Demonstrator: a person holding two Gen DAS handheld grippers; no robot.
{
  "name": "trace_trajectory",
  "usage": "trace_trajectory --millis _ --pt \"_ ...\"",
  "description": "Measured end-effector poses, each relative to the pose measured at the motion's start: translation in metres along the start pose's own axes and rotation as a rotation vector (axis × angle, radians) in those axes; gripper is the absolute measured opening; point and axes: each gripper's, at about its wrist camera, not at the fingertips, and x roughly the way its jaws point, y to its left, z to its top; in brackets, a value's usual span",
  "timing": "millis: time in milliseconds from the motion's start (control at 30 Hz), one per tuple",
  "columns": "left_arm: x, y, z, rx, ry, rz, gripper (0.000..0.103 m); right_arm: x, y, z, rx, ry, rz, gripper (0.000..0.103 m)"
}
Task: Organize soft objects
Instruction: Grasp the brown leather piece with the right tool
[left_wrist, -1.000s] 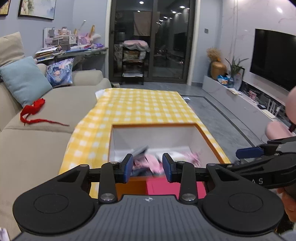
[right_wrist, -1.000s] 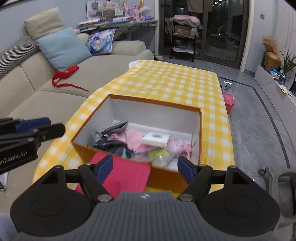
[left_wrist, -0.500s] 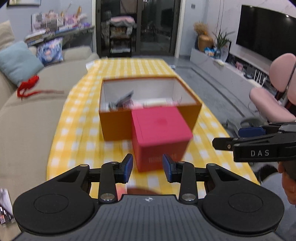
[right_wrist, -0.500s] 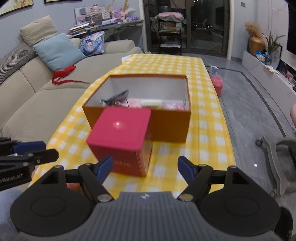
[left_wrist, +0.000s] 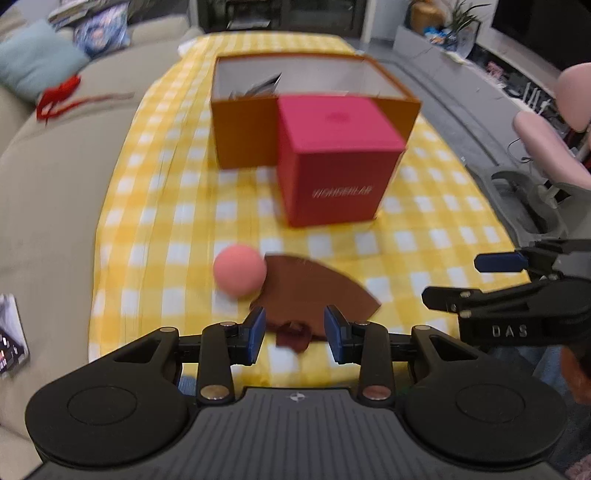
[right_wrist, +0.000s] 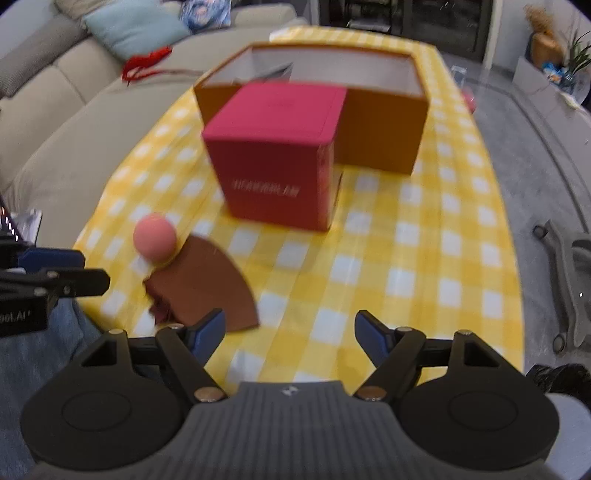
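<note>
A pink soft ball lies on the yellow checked tablecloth, touching a brown fan-shaped piece with a dark red tassel. Behind them stands a red cube box, and behind that an open orange box with soft items inside. My left gripper is open and empty, just above the tassel. My right gripper is open wide and empty, right of the brown piece and ball. The red box and orange box also show in the right wrist view.
A beige sofa runs along the left with a red ribbon and cushions. A pink chair stands at the right. The table's near edge is close to both grippers.
Both grippers have pulled back from the orange box toward the table's near edge. The ball and brown piece have come into view. Both stay open.
</note>
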Motion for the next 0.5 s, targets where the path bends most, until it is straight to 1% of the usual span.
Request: trace_trajectory --millis 167,333,500 --pt "0.008 0.012 -0.001 -0.04 0.04 -0.005 0.041 0.011 0.012 -0.002 -0.032 0.045 0.029 0.076" --pt "0.012 0.023 0.003 -0.082 0.036 -0.002 0.041 0.026 0.023 0.005 -0.064 0.076 0.048 0.076" --pt "0.016 0.027 0.009 -0.074 0.03 0.019 0.041 0.049 0.035 0.013 -0.1 0.113 0.047 0.076"
